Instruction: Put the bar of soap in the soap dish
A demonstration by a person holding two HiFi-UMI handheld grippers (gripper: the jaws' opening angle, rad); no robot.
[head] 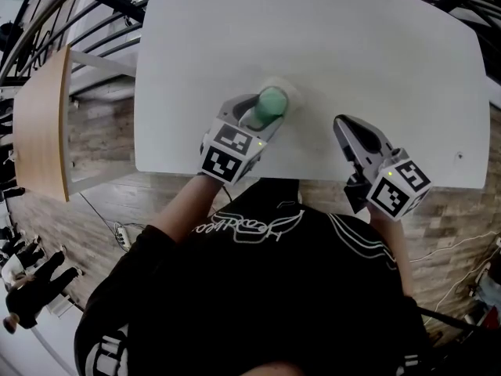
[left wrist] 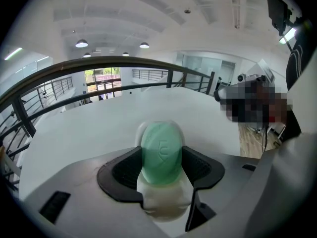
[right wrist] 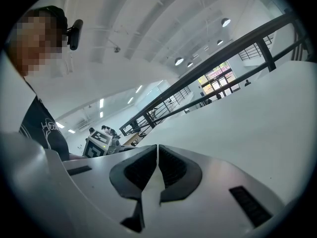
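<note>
A green oval bar of soap (left wrist: pixel 161 152) stands on edge between the black pads of my left gripper (head: pixel 263 116), which is shut on it. Directly beneath and behind the soap lies a white soap dish (left wrist: pixel 164 201); its pale rim (head: pixel 285 93) shows just past the soap (head: pixel 272 103) in the head view. Whether the soap touches the dish I cannot tell. All this is near the front middle of the white table (head: pixel 352 45). My right gripper (head: pixel 343 124) rests to the right, near the table's front edge, shut with nothing between its pads (right wrist: pixel 168 168).
A wooden bench top (head: pixel 41 124) stands off the table's left side, beyond a gap of wood floor. Black railings (head: pixel 86 6) run along the far left. The table's front edge (head: pixel 313 180) lies just under both grippers.
</note>
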